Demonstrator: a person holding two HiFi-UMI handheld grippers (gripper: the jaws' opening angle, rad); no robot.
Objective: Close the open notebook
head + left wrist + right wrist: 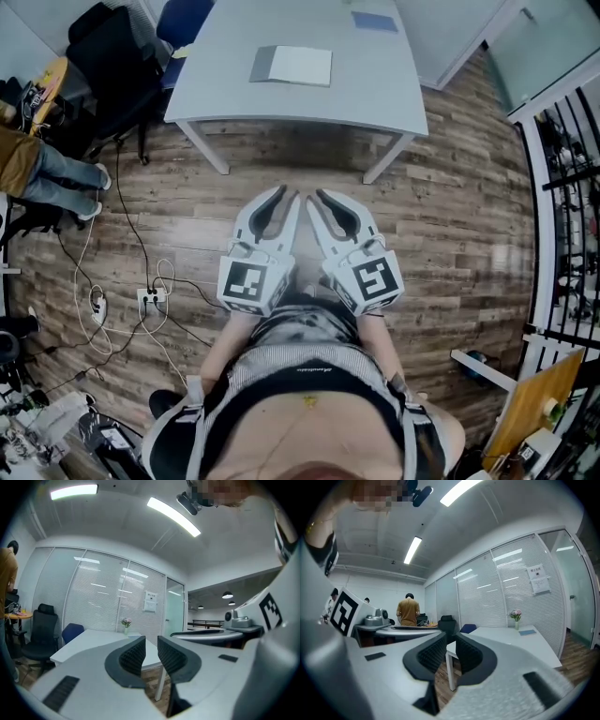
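Approach step, I judge. The notebook [291,66], at twelve o'clock on the table [225,89], looks open, though small. Left gripper [284,195] and right gripper [319,197] are slightly spread, empty and well short of it, so they must get nearer.

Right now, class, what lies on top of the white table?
On the table: an open notebook, a flat blue item near the far edge, and a small vase of flowers. Whatever lies beneath the notebook is covered.
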